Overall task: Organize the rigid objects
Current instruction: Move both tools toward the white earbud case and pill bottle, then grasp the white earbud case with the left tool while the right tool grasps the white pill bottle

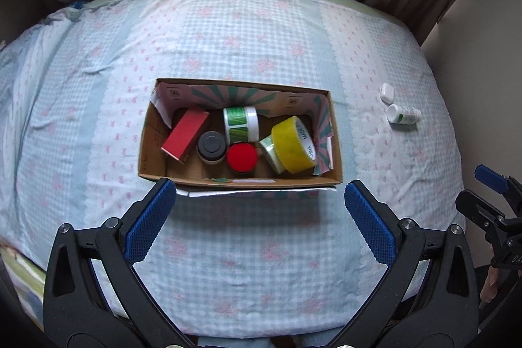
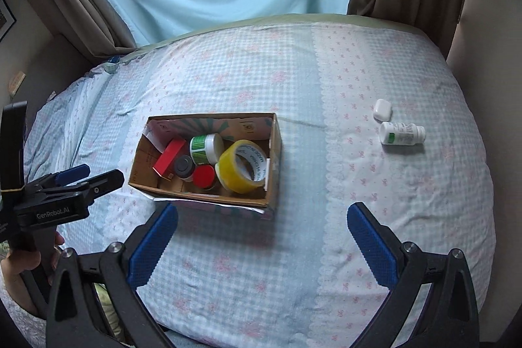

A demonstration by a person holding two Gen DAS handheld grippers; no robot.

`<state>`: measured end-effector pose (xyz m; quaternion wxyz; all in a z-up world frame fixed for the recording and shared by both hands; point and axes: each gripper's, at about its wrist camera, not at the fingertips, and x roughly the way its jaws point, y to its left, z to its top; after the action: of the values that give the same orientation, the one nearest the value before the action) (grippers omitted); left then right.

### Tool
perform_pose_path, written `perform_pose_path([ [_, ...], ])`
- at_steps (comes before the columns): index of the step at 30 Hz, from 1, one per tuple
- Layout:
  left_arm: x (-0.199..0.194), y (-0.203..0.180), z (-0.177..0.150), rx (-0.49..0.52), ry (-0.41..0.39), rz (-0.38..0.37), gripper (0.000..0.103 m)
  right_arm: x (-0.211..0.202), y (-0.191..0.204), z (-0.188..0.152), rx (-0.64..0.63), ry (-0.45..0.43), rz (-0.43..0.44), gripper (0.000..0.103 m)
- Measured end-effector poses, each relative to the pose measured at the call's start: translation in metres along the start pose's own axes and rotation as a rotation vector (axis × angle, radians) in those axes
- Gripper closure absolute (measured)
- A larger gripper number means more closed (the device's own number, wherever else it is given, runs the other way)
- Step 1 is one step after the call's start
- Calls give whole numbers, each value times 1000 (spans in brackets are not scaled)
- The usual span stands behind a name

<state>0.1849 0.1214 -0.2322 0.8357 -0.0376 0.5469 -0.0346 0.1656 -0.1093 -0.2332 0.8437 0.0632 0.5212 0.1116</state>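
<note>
Lying on its side near the bed's right edge, long axis crosswise, the white pill bottle sits ahead-right of the wide-open, empty right gripper, nearer than the equally spread, empty left gripper.

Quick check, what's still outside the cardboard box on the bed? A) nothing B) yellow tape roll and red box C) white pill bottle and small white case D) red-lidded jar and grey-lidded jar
C: the white pill bottle and small white case lie on the bedsheet to the right of the cardboard box, apart from it.
</note>
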Motion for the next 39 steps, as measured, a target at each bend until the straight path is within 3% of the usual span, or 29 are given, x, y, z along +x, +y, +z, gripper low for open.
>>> perform_pose_path([
  [6, 3, -75, -2, -42, -20, 20, 0, -10, -63, -5, -114, 18, 13, 0],
  [10, 18, -125, 8, -34, 6, 3, 0, -20, -133, 1, -138, 18, 3, 0],
  [17, 56, -201, 44, 87, 58, -36, 0, -13, -203, 19, -172, 8, -22, 0],
  [22, 102, -244, 83, 192, 101, -81, 0, 4, -229, 33, -260, 18, -33, 0],
  [25, 141, -268, 110, 253, 159, -116, 0, 21, -240, 44, -381, 30, -48, 0],
  [28, 184, -289, 135, 302, 222, -135, 0, 49, -245, 53, -579, 54, -58, 0],
  [29, 197, -294, 143, 314, 236, -140, 0, 49, -245, 53, -579, 54, -58, 0],
  [31, 226, -305, 158, 350, 271, -147, 0, 73, -242, 55, -743, 77, -59, 0],
  [35, 288, -334, 176, 439, 368, -172, 1, 116, -241, 57, -911, 113, -30, 0],
  [37, 319, -348, 177, 489, 417, -154, 8, 128, -241, 57, -947, 120, -25, 6],
  [39, 349, -357, 178, 517, 466, -142, 18, 169, -240, 52, -1064, 168, -32, 22],
])
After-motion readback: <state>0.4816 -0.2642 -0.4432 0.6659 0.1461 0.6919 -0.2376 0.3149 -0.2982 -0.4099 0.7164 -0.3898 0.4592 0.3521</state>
